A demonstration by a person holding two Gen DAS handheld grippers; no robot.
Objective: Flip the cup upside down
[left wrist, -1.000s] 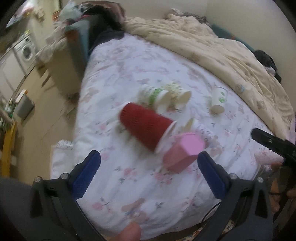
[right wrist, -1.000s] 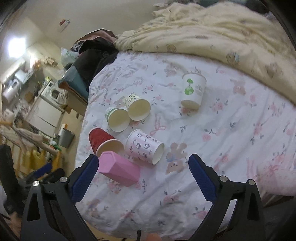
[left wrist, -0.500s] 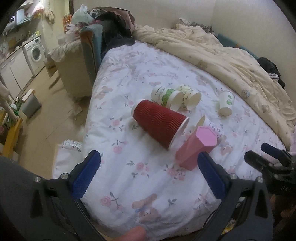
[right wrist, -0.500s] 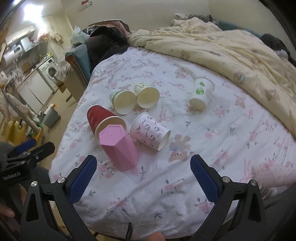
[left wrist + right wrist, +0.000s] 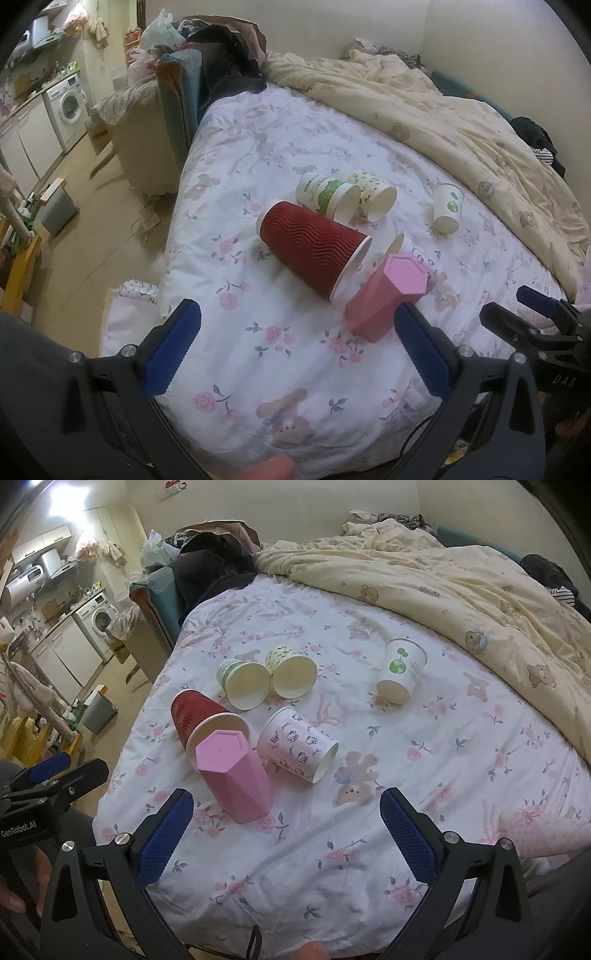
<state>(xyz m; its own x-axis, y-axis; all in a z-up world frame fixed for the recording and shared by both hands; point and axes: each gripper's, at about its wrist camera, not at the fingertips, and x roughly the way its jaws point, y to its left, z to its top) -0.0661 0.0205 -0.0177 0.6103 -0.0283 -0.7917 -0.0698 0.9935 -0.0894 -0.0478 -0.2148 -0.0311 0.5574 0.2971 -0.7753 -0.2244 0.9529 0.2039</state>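
Several cups sit on a floral bed sheet (image 5: 424, 775). A pink hexagonal cup (image 5: 384, 295) (image 5: 236, 779) stands upside down, base up. A red ribbed cup (image 5: 314, 247) (image 5: 195, 712) lies on its side next to it. A pink kitten-print cup (image 5: 299, 744) lies on its side. Two green-print paper cups (image 5: 243, 685) (image 5: 291, 670) lie on their sides behind. A white cup with an earth print (image 5: 400, 670) (image 5: 448, 208) lies tilted further right. My left gripper (image 5: 295, 350) is open and empty, near the bed's front edge. My right gripper (image 5: 284, 838) is open and empty, in front of the cups.
A cream bear-print quilt (image 5: 461, 576) is bunched along the back and right of the bed. Dark clothes (image 5: 210, 557) are piled at the bed's far left corner. The floor with a washing machine (image 5: 68, 103) and a grey bin (image 5: 59, 206) lies to the left.
Both grippers have drawn back and up from the bed, so the cups look further away. The cups have not moved. Both grippers stay open.
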